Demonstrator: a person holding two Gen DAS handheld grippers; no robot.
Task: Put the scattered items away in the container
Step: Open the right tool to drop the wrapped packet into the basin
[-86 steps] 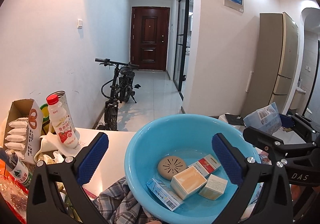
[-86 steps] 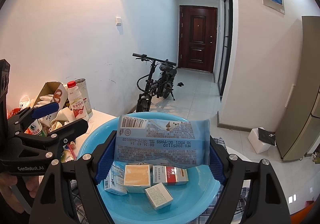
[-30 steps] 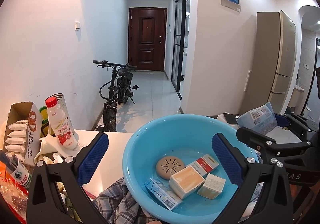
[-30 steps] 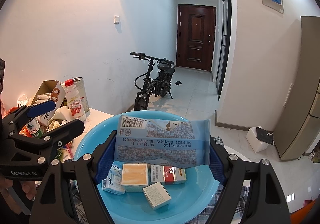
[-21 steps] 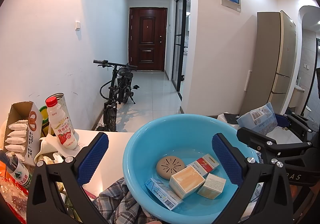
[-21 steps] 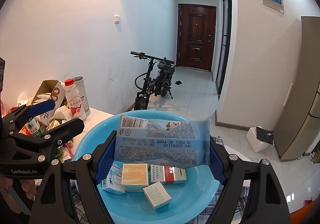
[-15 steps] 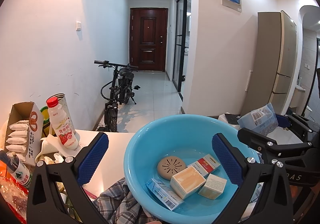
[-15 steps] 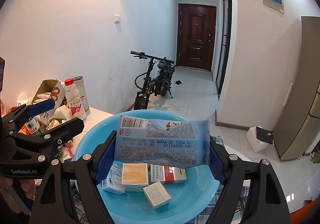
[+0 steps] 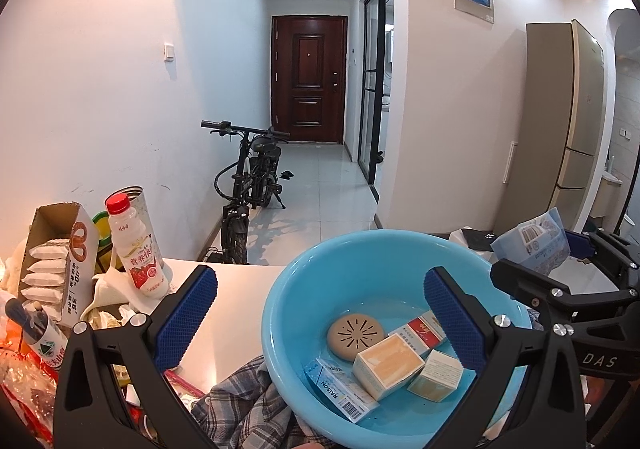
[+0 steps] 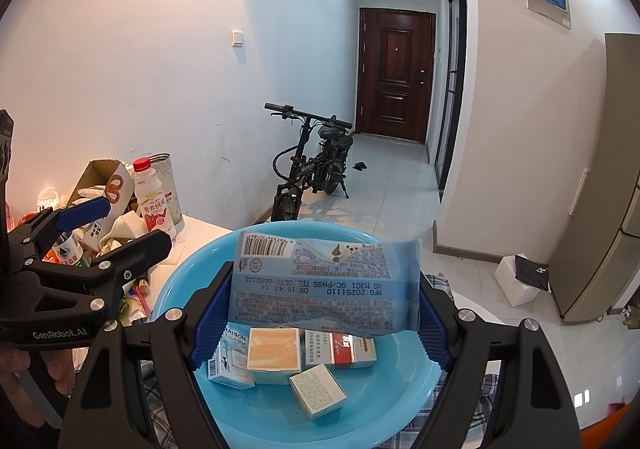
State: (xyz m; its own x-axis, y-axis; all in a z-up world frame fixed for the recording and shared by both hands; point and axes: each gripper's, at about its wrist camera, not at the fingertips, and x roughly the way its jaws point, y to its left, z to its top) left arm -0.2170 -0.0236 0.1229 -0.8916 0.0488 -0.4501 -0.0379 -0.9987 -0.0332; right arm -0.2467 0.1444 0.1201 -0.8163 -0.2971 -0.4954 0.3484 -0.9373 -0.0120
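A light blue basin [image 9: 320, 281] [image 10: 188, 281] sits on a white table and holds a round tan disc [image 9: 354, 333], a red and white box [image 9: 418, 331], an orange-faced box [image 9: 388, 363], a pale box [image 9: 436, 373] and a blue RAISON box [image 9: 340, 383]. My right gripper [image 10: 320, 309] is shut on a pale blue wet wipe pack [image 10: 324, 281] and holds it above the basin; the pack also shows in the left wrist view [image 9: 532, 245]. My left gripper [image 9: 320, 305] is open and empty at the basin's near left side.
At the table's left stand a red-capped milk bottle [image 9: 134, 249], an open snack carton [image 9: 56, 253], a tin can [image 9: 140, 201], a small green-label bottle [image 9: 44, 337] and crumpled wrappers. A plaid cloth [image 9: 244, 405] lies under the basin. A bicycle [image 9: 250, 185] stands in the hallway.
Almost nothing: both grippers hold nearly still, with a slight drift of the views. The pack stays clamped above the basin.
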